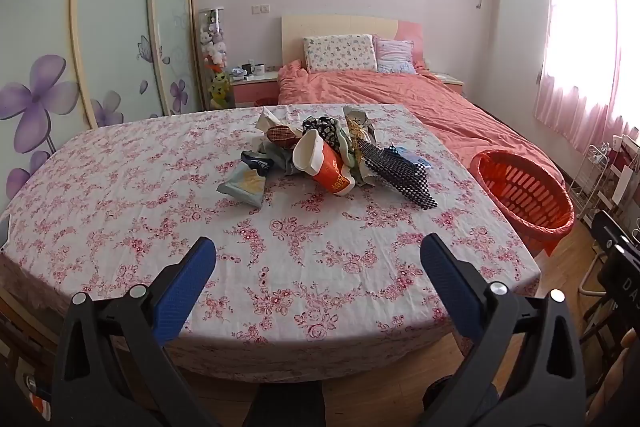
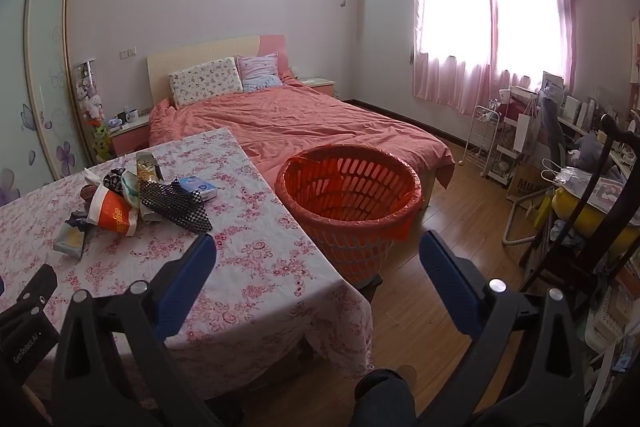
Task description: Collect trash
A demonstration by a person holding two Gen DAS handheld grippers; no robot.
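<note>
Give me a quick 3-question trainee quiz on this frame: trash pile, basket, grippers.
1. True or false: the orange paper cup stands upright on the floral tablecloth.
2. Where is the orange basket? A) on the table B) on the floor past the table's right edge, by the bed C) on the bed
3. Fill in: the left gripper and right gripper are both ____, holding nothing.

Key:
1. False. It lies on its side in the trash pile, mouth toward the left wrist camera.
2. B
3. open
</note>
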